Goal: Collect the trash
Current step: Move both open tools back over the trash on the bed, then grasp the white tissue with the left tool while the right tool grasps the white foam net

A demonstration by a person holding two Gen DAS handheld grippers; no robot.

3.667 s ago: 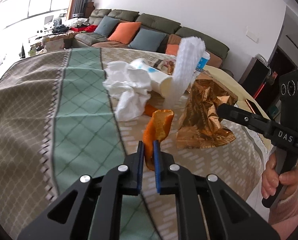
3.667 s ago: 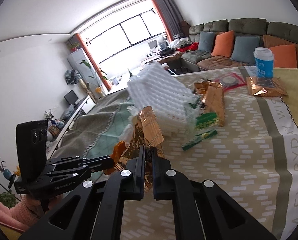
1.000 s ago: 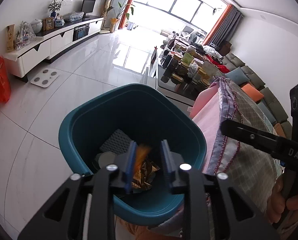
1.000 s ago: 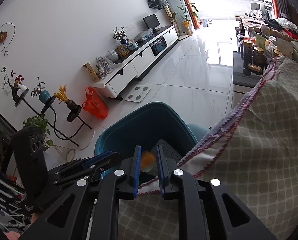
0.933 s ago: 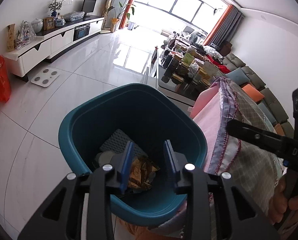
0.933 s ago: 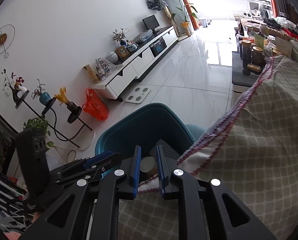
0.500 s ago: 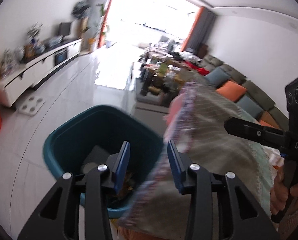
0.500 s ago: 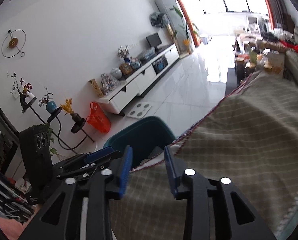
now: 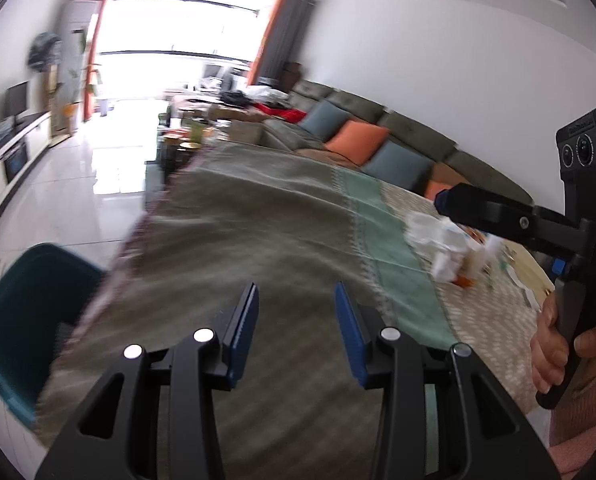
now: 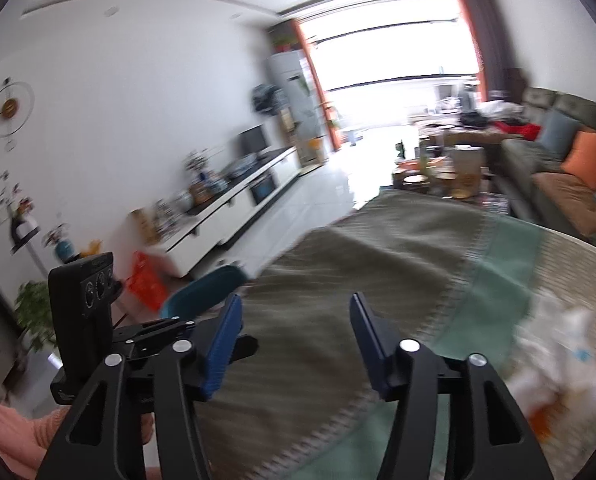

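Observation:
Both grippers hang over the cloth-covered table (image 9: 258, 240). My left gripper (image 9: 296, 300) is open with nothing between its blue pads. My right gripper (image 10: 296, 312) is empty too, and its jaws are opening. The teal trash bin (image 9: 22, 312) stands on the floor beyond the table's edge, at the far left of the left wrist view; only its rim (image 10: 202, 288) shows in the right wrist view. A blurred heap of white tissue and trash (image 9: 450, 244) lies further along the table, and shows again (image 10: 558, 364) at the right of the right wrist view. The right gripper's body (image 9: 538, 224) crosses just above that heap.
A hand (image 9: 558, 344) grips the right tool's handle. A grey sofa with orange and blue cushions (image 9: 358, 140) runs behind the table. A white TV cabinet (image 10: 234, 208) lines the left wall, with an orange bag (image 10: 146, 280) on the floor near the bin.
Both grippers swung away from the teal bin and up over the table. The orange scraps between their pads dropped into the bin, and both sets of jaws widened, the right most recently.

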